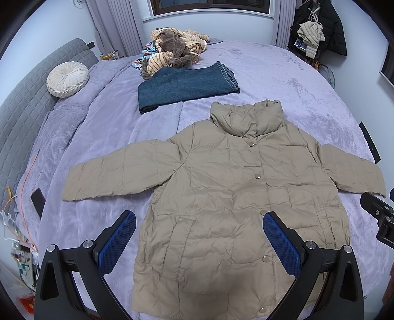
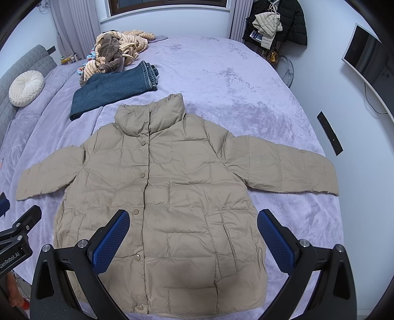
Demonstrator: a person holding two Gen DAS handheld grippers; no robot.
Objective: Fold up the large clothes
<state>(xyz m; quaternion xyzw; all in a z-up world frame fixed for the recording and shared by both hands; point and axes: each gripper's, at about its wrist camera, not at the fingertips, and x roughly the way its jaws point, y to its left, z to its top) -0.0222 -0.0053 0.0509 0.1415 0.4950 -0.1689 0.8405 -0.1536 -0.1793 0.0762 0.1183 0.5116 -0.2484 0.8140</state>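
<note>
A beige quilted puffer jacket [image 1: 221, 197] lies flat, front up and snapped shut, on the lilac bed, both sleeves spread out, collar toward the window. It also shows in the right wrist view [image 2: 172, 192]. My left gripper [image 1: 199, 226] is open and empty, hovering above the jacket's lower left part. My right gripper [image 2: 193, 226] is open and empty, above the jacket's lower right part. Each gripper's body shows at the edge of the other's view, the right one [image 1: 379, 216] and the left one [image 2: 17, 233].
Folded blue jeans [image 1: 184, 86] lie beyond the collar. A heap of striped plush clothes [image 1: 172, 49] sits further back. A round white cushion [image 1: 67, 78] rests by the grey headboard [image 1: 29, 103]. Coats [image 2: 278, 22] hang at the back right. A monitor [image 2: 367, 54] is on the right wall.
</note>
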